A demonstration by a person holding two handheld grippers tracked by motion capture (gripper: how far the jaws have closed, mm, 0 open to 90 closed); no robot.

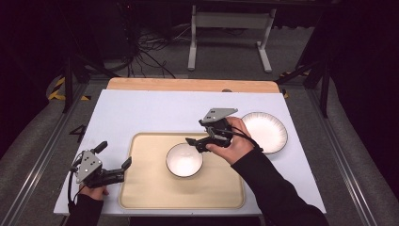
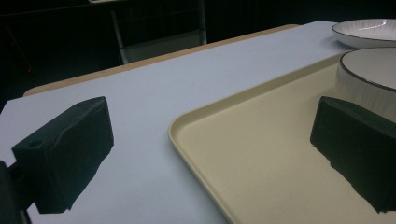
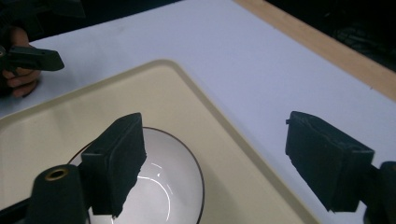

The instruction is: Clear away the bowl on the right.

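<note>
White bowl (image 1: 184, 160) sits on the beige tray (image 1: 141, 188). Right gripper (image 1: 200, 140) hovers at its far rim, jaws spread, empty. Left gripper (image 1: 114, 161) rests released at the tray's left edge.

A white bowl (image 1: 184, 159) sits on the beige tray (image 1: 141, 188), with the right gripper (image 1: 197, 142) just beside its rim, jaws apart. A white plate (image 1: 265, 132) lies right of the tray. The left gripper (image 1: 114, 161) rests at the tray's left edge, jaws open.

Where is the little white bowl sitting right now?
In the high view the bowl stands on the beige tray, right of its middle, just below the open right gripper; the white plate lies off the tray, farther right.
</note>
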